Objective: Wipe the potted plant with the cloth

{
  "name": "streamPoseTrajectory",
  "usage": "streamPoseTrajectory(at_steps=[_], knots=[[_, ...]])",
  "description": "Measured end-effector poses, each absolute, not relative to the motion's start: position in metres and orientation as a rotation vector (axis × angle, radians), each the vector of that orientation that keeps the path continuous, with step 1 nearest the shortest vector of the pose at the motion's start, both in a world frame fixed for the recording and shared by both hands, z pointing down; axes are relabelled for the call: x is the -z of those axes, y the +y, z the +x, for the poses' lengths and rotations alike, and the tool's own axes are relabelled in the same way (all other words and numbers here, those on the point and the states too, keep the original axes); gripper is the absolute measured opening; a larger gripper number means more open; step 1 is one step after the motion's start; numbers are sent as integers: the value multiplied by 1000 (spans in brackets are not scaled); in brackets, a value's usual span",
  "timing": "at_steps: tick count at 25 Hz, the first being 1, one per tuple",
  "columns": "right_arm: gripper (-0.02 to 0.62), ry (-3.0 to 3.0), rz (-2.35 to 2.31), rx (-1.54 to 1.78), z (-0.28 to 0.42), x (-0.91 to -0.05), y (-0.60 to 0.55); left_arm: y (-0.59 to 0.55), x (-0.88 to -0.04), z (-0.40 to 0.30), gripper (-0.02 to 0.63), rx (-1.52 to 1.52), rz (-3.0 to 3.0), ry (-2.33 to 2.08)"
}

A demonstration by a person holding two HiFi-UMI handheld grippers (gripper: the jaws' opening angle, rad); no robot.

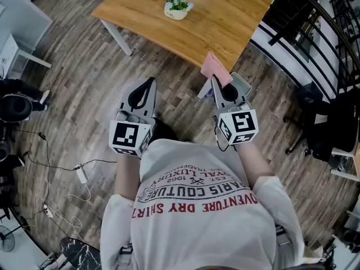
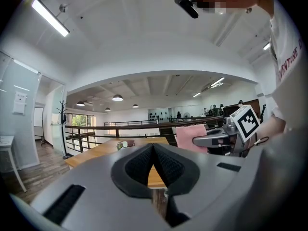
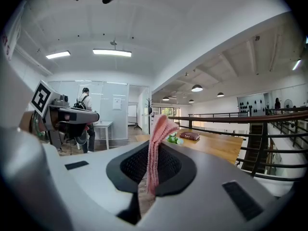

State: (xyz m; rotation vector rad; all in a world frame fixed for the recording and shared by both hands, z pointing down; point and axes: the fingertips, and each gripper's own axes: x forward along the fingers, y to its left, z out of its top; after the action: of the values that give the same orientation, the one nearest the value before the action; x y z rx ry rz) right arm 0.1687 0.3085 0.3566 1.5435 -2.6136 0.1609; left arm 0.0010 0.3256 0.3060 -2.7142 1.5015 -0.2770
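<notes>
A small potted plant [image 1: 177, 5] with green leaves and pale flowers stands in a white pot on the wooden table [image 1: 225, 16], far ahead of both grippers. It shows small in the left gripper view [image 2: 124, 144] and in the right gripper view [image 3: 174, 139]. My right gripper [image 1: 216, 81] is shut on a pink cloth [image 1: 216, 68], which stands up from its jaws [image 3: 157, 150] and shows in the left gripper view [image 2: 189, 137] too. My left gripper [image 1: 151, 82] is shut with nothing in it, level with the right one, over the floor short of the table.
A red-brown book [image 3: 189, 135] lies on the table beyond the plant. A railing [image 1: 326, 27] and dark chairs [image 1: 323, 122] stand to the right. Cables [image 1: 62, 173] lie on the wood floor at left. A person [image 3: 85, 117] stands at a desk in the background.
</notes>
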Motion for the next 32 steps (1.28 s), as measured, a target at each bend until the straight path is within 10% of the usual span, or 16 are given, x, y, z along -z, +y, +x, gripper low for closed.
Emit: streamPoseTrajectory(at_steps=[32], knots=[[37,-1786,2170,-452,96,-405,23,-70,-349,-99,14,362,-3119,618]])
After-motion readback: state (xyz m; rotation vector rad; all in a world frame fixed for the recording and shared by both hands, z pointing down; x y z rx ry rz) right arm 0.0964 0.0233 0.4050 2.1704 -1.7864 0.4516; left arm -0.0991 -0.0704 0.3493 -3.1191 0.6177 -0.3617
